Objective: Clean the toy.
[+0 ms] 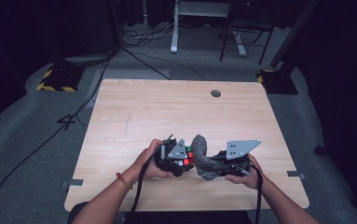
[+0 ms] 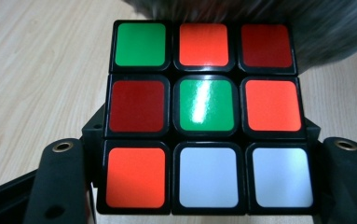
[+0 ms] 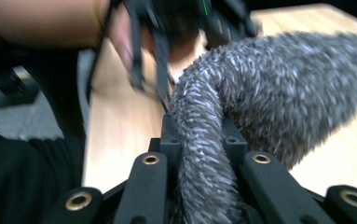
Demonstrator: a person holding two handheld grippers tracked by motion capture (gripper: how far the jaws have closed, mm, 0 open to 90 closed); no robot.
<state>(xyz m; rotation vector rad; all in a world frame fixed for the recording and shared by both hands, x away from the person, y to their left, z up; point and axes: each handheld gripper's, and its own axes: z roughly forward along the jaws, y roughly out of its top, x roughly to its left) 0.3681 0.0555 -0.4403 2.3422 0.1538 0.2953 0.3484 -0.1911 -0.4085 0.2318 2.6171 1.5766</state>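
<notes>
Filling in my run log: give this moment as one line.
left claw: shut on puzzle cube | right claw: shut on grey fuzzy cloth | cloth against cube

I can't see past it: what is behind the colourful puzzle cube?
Behind the colourful puzzle cube a fuzzy grey cloth hangs, with pale wooden table beside it. The cube covers the cloth's lower part and its own far faces.

A light wooden table [image 1: 176, 112] with a round cable port [image 1: 216, 93] is set on grey carpet [image 1: 22, 140]. Black cables [image 1: 134, 56] are strewn behind it. White desk legs [image 1: 174, 28], a dark chair frame [image 1: 241, 37] and hazard-striped bases [image 1: 55, 81] are seen in dim surroundings.
</notes>
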